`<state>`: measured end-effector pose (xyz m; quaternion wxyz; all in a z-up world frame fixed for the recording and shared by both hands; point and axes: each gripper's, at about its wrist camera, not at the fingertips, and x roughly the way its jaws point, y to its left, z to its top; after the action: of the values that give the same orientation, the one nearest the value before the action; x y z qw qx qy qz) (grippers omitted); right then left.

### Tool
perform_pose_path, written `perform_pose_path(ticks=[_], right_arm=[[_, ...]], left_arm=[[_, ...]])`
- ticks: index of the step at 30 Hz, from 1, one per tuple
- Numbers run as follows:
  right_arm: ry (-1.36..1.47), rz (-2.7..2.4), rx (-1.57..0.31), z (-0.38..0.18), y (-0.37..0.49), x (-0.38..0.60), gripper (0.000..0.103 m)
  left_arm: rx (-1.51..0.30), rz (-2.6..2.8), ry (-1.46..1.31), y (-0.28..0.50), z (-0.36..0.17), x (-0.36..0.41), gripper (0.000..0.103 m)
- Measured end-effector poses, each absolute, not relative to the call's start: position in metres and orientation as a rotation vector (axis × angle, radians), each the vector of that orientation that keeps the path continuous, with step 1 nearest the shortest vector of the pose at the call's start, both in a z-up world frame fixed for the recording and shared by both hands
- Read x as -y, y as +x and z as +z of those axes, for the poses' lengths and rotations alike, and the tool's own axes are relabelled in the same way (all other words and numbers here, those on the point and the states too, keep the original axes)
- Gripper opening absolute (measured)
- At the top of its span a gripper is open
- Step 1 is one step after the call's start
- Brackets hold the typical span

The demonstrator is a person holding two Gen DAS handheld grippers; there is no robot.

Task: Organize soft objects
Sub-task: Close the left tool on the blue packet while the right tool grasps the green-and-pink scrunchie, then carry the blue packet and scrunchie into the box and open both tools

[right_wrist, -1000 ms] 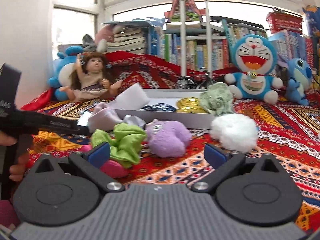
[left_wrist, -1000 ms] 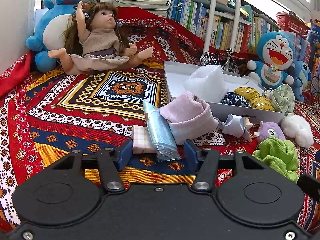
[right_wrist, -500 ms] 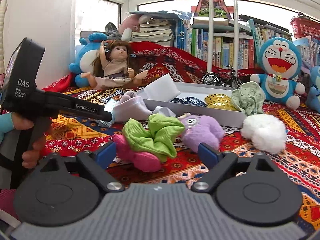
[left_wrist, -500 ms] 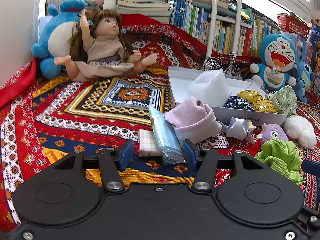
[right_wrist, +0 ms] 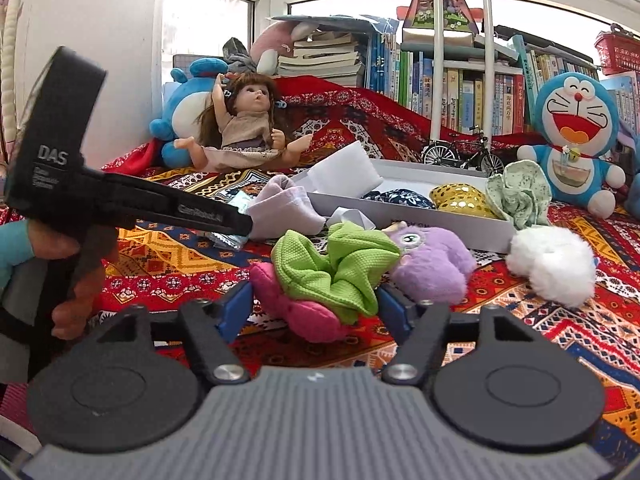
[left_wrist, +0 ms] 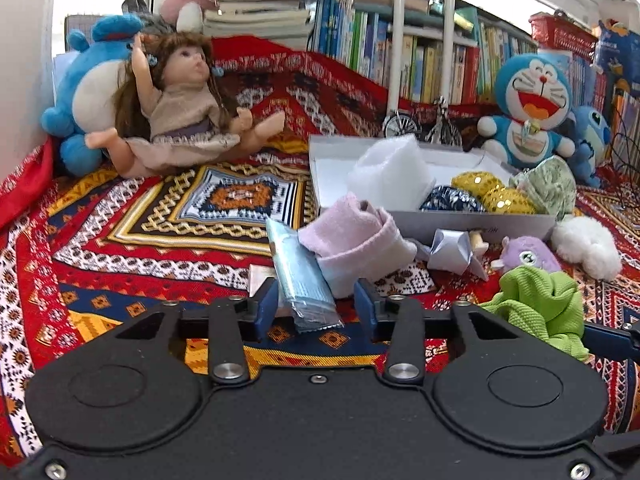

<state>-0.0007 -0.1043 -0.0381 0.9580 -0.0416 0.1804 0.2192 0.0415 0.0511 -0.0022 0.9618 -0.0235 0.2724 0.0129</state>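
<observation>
Left gripper (left_wrist: 316, 306) jaws closing around blue packet (left_wrist: 302, 276), pads not yet pressing; close squarely. Right gripper (right_wrist: 316, 306) jaws closing around green scrunchie (right_wrist: 340, 264), untouched; avoid pink scrunchie (right_wrist: 296, 306).

Doll (left_wrist: 180, 120) seated at patterned cloth's (left_wrist: 120, 248) far left, leaning on blue plush (left_wrist: 88, 96); model bicycle (right_wrist: 464, 156) at far edge before bookshelf (right_wrist: 460, 88); Doraemon plush (right_wrist: 576, 140) at far right

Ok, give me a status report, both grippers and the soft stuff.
Left gripper closing around blue packet, pads not yet pressing. Right gripper closing around green scrunchie and pink piece. White box part filled. Nothing blocking.
</observation>
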Motion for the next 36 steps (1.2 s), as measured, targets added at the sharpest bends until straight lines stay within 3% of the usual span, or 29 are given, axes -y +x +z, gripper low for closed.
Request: perform_pose_path(ticks=[4,6,9,23,36], right_arm=[[-0.074,0.45,-0.371,-0.038,0.001,0.103,0.066],[-0.07,0.458,-0.374,-0.038,0.001,0.103,0.06],[-0.078,0.459,-0.363,-0.038,-0.002,0.101,0.054],[-0.016,0.395,-0.255,-0.005,0.006,0.124,0.048],[0.049,0.296,-0.231,0.041,0.074,0.15,0.049]], left_arm=[[-0.555,0.039,-0.04,0.048,-0.003,-0.05,0.03],[-0.554,0.042,-0.043,0.05,-0.003,-0.052,0.016],[-0.551,0.031,-0.059,0.05,-0.002,-0.054,0.014],[-0.439,0.001,-0.057,0.041,0.039,-0.055,0.013],[-0.428,-0.117,-0.116,0.093,0.075,-0.048,0.013]])
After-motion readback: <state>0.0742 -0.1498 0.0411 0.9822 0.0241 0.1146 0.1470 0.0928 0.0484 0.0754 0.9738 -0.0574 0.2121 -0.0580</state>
